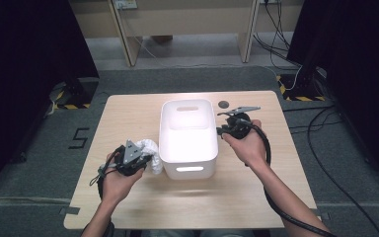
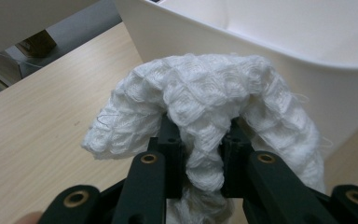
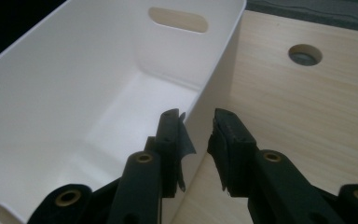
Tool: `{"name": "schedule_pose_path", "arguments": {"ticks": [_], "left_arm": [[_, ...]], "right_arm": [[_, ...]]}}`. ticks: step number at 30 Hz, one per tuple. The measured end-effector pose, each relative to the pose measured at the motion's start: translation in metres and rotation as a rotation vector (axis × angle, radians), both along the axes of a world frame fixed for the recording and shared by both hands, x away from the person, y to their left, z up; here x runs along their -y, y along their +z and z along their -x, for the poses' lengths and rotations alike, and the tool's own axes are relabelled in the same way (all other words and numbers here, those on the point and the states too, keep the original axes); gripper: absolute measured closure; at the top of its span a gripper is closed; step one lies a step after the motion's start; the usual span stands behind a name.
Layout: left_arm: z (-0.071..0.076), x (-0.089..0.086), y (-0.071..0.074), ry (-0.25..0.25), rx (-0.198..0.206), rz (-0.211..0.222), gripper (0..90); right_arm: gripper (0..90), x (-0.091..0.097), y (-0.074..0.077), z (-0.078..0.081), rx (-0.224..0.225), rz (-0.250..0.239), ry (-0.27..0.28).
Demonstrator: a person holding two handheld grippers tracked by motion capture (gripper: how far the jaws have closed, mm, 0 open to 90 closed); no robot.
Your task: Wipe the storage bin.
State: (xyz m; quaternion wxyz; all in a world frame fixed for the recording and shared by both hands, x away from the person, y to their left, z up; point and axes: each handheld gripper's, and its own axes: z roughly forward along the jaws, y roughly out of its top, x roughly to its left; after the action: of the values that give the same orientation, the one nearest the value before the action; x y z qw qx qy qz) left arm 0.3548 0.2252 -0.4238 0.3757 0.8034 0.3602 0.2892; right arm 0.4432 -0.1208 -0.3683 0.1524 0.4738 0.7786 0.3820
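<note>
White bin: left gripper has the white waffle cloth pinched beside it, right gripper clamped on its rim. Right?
Not quite. The right gripper straddles the white bin rim with jaws apart, not clamped, per the right gripper view. The left gripper does pinch the white waffle cloth.

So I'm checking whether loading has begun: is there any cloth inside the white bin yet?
No, the white bin is bare inside in the right gripper view, and the white cloth sits pinched in the left hand-held gripper outside it.
</note>
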Motion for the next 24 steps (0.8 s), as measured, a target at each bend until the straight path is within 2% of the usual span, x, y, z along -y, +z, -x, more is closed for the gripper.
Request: {"name": "schedule_pose_path", "arguments": {"ticks": [1,2,4,5,6,9,11,14,17,19,22,24], "left_arm": [[0.006,0.0,-0.001,-0.006,-0.017,0.012,74.6],[0.011,0.0,-0.001,-0.019,-0.009,0.008,74.6],[0.023,0.003,-0.002,-0.032,-0.014,-0.006,74.6],[0.027,0.006,-0.003,-0.038,-0.036,0.005,74.6],[0.031,0.008,-0.004,-0.055,-0.027,0.006,74.7],[0.041,0.018,-0.004,-0.079,-0.046,0.016,74.8],[0.043,0.023,-0.003,-0.096,-0.028,-0.003,74.9],[0.047,0.032,0.0,-0.115,-0.023,0.008,75.0],[0.047,0.038,0.001,-0.105,-0.018,0.008,75.0],[0.046,0.042,0.001,-0.071,-0.035,0.035,75.0],[0.042,0.046,0.002,-0.052,-0.018,0.023,75.0],[0.04,0.047,0.003,-0.035,-0.037,0.034,75.0]], "right_arm": [[71.2,0.0,0.0,0.003,-0.008,-0.018,0.008],[70.9,-0.001,0.0,0.005,-0.01,-0.022,0.012],[70.1,-0.004,0.0,0.008,-0.009,-0.019,0.025],[69.9,-0.005,-0.001,0.01,-0.012,-0.022,0.031],[69.9,-0.007,-0.002,0.011,-0.014,-0.02,0.032],[70.5,-0.01,-0.006,0.013,-0.02,-0.012,0.033],[71.0,-0.012,-0.01,0.014,-0.018,-0.009,0.035],[71.3,-0.014,-0.012,0.016,-0.009,0.003,0.025],[71.7,-0.014,-0.012,0.016,-0.011,-0.001,0.018],[72.0,-0.016,-0.012,0.017,-0.003,0.01,0.016],[71.9,-0.017,-0.013,0.018,0.007,0.017,0.006],[71.9,-0.016,-0.014,0.018,0.011,0.011,0.002]]}}
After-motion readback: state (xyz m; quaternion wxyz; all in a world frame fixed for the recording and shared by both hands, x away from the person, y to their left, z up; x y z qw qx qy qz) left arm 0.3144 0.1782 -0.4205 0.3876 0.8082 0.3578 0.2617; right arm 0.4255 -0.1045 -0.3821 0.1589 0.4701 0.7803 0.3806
